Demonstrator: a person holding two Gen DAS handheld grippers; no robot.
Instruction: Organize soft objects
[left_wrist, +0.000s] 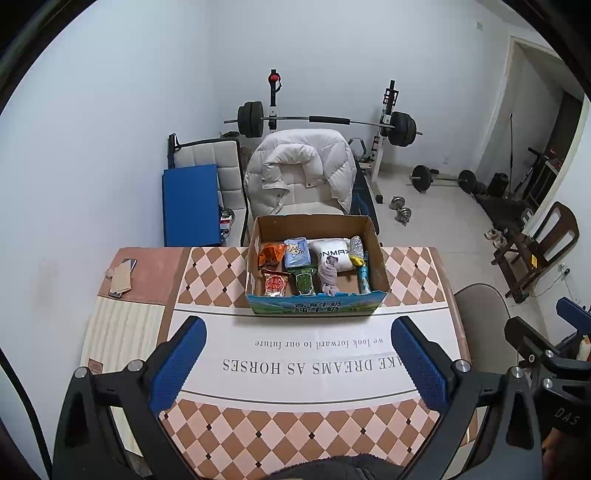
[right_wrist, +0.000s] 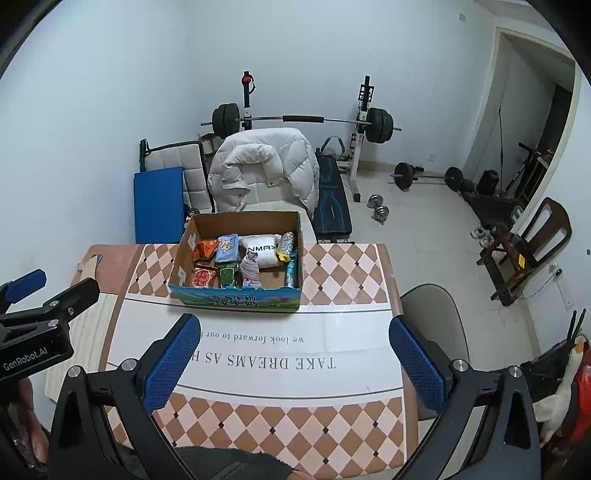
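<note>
Left wrist view: left gripper spread wide, ribbed blue pads on black arms, nothing between them; it hangs over the bare printed band of the diamond-patterned table cover. Corrugated cardboard box, open-topped with a blue printed front wall, sits at 12 o'clock from the gripper, near the table's far edge. Inside: crinkled snack packets at left, a light blue pouch, a white soft bundle at back right, a limp grey cloth in front of it, a slim tube along the right wall. Clear cover between pads and box. Right wrist view: right gripper equally wide apart and empty; the box lies at 11 o'clock, with the left gripper's black frame at 9 o'clock. A rounded chair back touches the table's right edge.
</note>
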